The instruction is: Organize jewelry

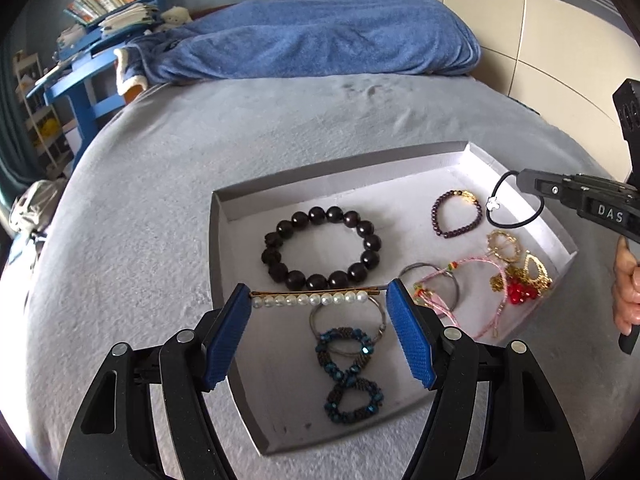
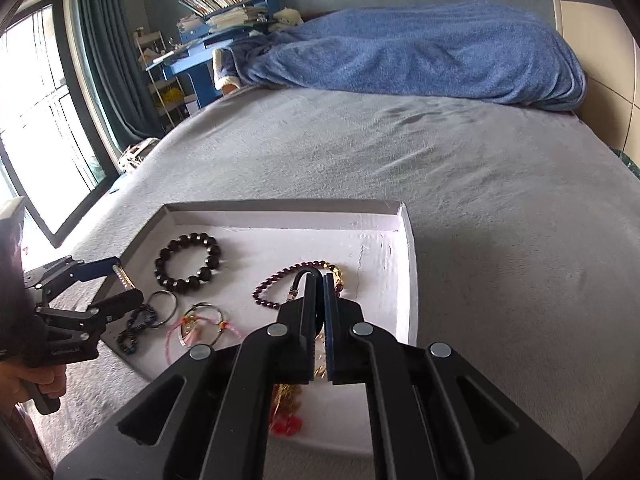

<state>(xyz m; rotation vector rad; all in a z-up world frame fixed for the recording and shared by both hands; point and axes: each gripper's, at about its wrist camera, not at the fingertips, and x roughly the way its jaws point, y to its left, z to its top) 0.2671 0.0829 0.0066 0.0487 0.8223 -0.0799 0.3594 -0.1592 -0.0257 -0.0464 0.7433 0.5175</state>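
A shallow white tray [image 1: 340, 166] [image 2: 280, 204] lies on the grey bed. My left gripper [image 1: 318, 294] [image 2: 126, 278] hangs over its near left edge, shut lengthwise on a pearl hair pin [image 1: 308, 300] that spans the gap between the blue pads. Over the tray's right side, my right gripper [image 2: 319, 280] [image 1: 524, 180] is shut on a black hair tie [image 1: 514, 227] [image 2: 300, 276] with a small white charm, which dangles from its tips. In the tray lie a dark bead bracelet [image 1: 316, 214], a purple bead bracelet [image 1: 436, 216], a blue beaded piece [image 1: 348, 376], thin metal rings and a pink cord bracelet [image 1: 472, 264].
Gold pieces with red beads [image 1: 516, 290] are heaped in the tray's right corner. A blue blanket [image 1: 320, 40] lies at the far end of the bed. A blue desk with books [image 1: 100, 12] and a window [image 2: 40, 120] are to the left. A hand [image 1: 626, 288] grips the right handle.
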